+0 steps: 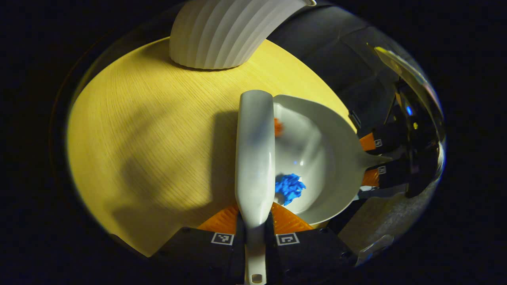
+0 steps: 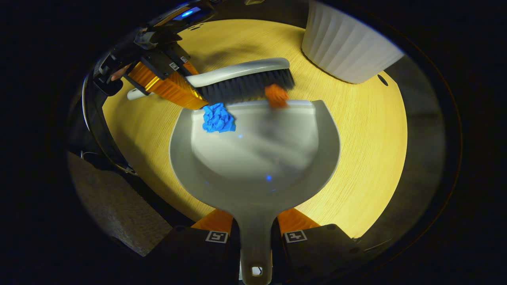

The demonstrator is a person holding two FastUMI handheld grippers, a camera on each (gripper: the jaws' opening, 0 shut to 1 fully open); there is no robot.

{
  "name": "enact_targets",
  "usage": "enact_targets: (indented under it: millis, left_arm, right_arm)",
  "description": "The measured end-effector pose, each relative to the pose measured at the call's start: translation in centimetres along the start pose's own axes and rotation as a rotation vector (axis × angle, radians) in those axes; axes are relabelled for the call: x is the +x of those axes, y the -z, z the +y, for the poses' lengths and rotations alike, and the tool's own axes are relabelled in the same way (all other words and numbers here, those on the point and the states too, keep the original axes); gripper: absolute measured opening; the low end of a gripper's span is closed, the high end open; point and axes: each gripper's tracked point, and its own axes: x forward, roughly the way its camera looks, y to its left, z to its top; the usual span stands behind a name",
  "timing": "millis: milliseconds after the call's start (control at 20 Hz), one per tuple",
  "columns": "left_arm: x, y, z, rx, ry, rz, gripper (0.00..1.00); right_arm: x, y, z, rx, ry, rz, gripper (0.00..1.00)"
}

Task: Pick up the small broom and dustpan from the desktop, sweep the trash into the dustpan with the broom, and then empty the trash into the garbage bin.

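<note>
A round table (image 1: 150,118) with a pale yellow wood-grain top lies ahead of the fingers in both views, lit brightly from above with soft dark shadows falling across it left of the fingers in the left gripper view. A small dark hole (image 2: 382,80) sits in the tabletop far ahead and right of the fingers in the right gripper view. Beyond the table's edge the surroundings are dim. Grey speckled floor (image 2: 119,209) shows low to the left of the fingers in the right gripper view.
</note>
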Motion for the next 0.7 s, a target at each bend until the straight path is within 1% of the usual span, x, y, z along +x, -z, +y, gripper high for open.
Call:
enact_targets:
  millis: [100,150,200,250,300,450,500,550,600,700]
  left_arm:
    - [-0.1,-0.2,0.0,0.002,-0.007,-0.028,0.24]
    - [-0.4,-0.4,0.1,0.009,-0.018,-0.041,0.24]
    - [-0.5,-0.5,0.5,0.014,-0.049,-0.06,0.24]
    - [-0.8,-0.8,0.9,0.009,-0.087,-0.084,0.24]
    - [-1.3,-1.1,1.4,-0.006,-0.131,-0.11,0.24]
    - [-3.3,-0.8,3.4,-0.06,-0.297,-0.216,0.24]
    - [-3.6,-0.5,4.0,-0.08,-0.34,-0.241,0.24]
    - [-3.9,0.0,4.5,-0.109,-0.374,-0.261,0.23]
    - [-4.3,0.3,4.4,-0.142,-0.402,-0.273,0.24]
    - [-4.7,1.7,5.1,-0.206,-0.44,-0.283,0.24]
  right_arm:
    - [0.1,0.5,0.0,0.006,0.011,-0.029,0.41]
    - [0.2,0.7,0.1,0.019,0.008,-0.039,0.41]
    - [0.3,0.7,0.2,0.034,0.007,-0.049,0.37]
    - [0.4,0.8,0.3,0.047,0.007,-0.061,0.36]
    - [0.3,0.8,0.4,0.063,0.01,-0.074,0.31]
    - [-1.0,0.7,0.2,0.131,0.023,-0.14,0.31]
    - [-1.5,0.5,0.1,0.157,0.026,-0.158,0.36]
    - [-2.4,0.3,-0.2,0.179,0.033,-0.175,0.37]
    - [-3.2,0.2,-0.4,0.196,0.043,-0.19,0.36]
    - [-5.2,0.1,-0.8,0.229,0.065,-0.209,0.36]
